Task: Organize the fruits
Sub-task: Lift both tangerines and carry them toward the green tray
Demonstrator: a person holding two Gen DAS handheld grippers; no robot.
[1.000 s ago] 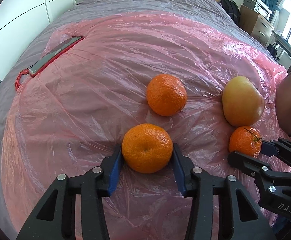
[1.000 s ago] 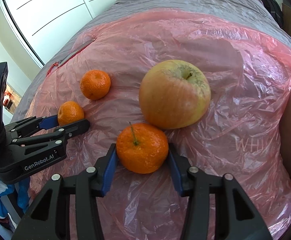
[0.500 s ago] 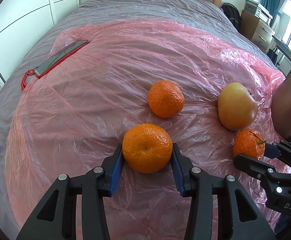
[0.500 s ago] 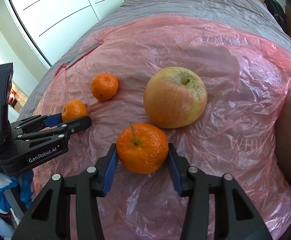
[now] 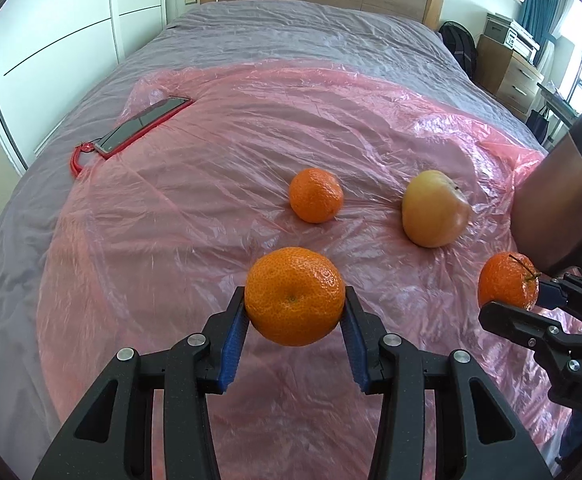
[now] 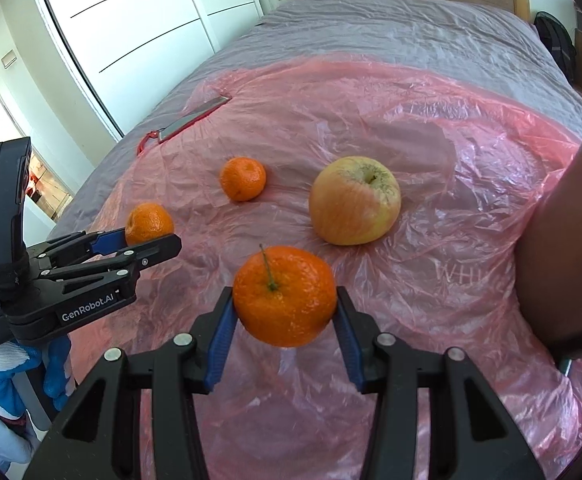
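1. Stemless mandarin (image 5: 294, 295) is sitting squeezed between the blue pads (image 5: 233, 336) of the left gripper (image 5: 294, 316), at the 6 o'clock part of the left wrist view; the pads are pressing on its two sides and it is hanging clear of the pink plastic sheet (image 5: 211, 208).
2. Stemmed mandarin (image 6: 284, 295) is being clenched the same way by the right gripper (image 6: 285, 312), its green stalk pointing toward 12 o'clock, also off the sheet.
3. The apple (image 6: 354, 200) is lying on the sheet beyond the stemmed mandarin, toward 1 o'clock in the right wrist view, stem dimple facing up.
4. A loose mandarin (image 6: 243, 179) is resting on the sheet farther out, toward 11 o'clock, well apart from the apple.
5. A phone in a red case (image 5: 141, 127) is lying near the sheet's far edge at 10 o'clock, on the grey bedcover (image 5: 291, 28).
6. The right wrist view is showing the left gripper from the side with its maker's lettering and a blue-and-white gloved hand (image 6: 19, 376) below it; the left wrist view is not showing that.
7. The left wrist view is showing wooden drawers (image 5: 507, 76) at 2 o'clock.
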